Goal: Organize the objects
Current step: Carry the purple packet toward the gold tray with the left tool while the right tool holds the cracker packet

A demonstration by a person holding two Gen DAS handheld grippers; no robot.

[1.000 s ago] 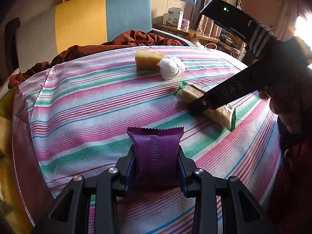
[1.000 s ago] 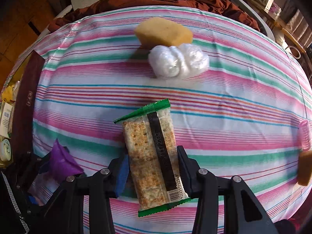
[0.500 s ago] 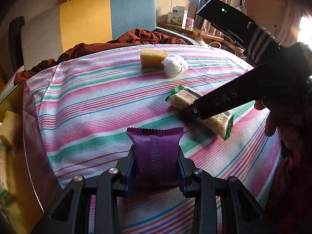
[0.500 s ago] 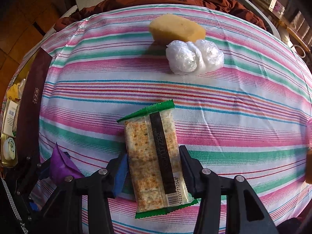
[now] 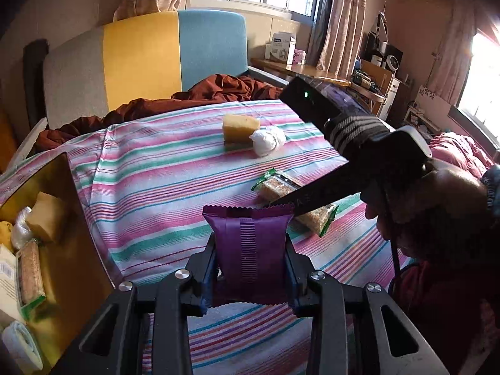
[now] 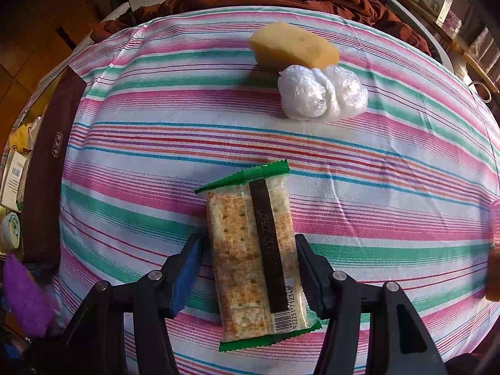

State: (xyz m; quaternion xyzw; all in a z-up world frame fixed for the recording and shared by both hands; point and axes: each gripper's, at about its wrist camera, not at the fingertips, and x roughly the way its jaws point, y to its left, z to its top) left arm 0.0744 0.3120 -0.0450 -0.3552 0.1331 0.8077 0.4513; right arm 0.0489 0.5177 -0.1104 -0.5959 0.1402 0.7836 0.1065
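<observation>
- My left gripper (image 5: 251, 259) pinches a purple snack packet (image 5: 250, 247) upright at lower centre, lifted off the striped tablecloth (image 5: 150, 187).
- My right gripper (image 6: 250, 268) is opening; its pads stand just clear of the green-edged cracker pack (image 6: 253, 256) lying flat between them.
- A yellow sponge (image 6: 293, 48) touches a white plastic bundle (image 6: 322, 92), upper right.
- A box (image 5: 62, 218) sits at left.

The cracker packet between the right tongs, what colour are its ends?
Green, zigzag-cut ends on the cracker packet; clearest in the right wrist view.
</observation>
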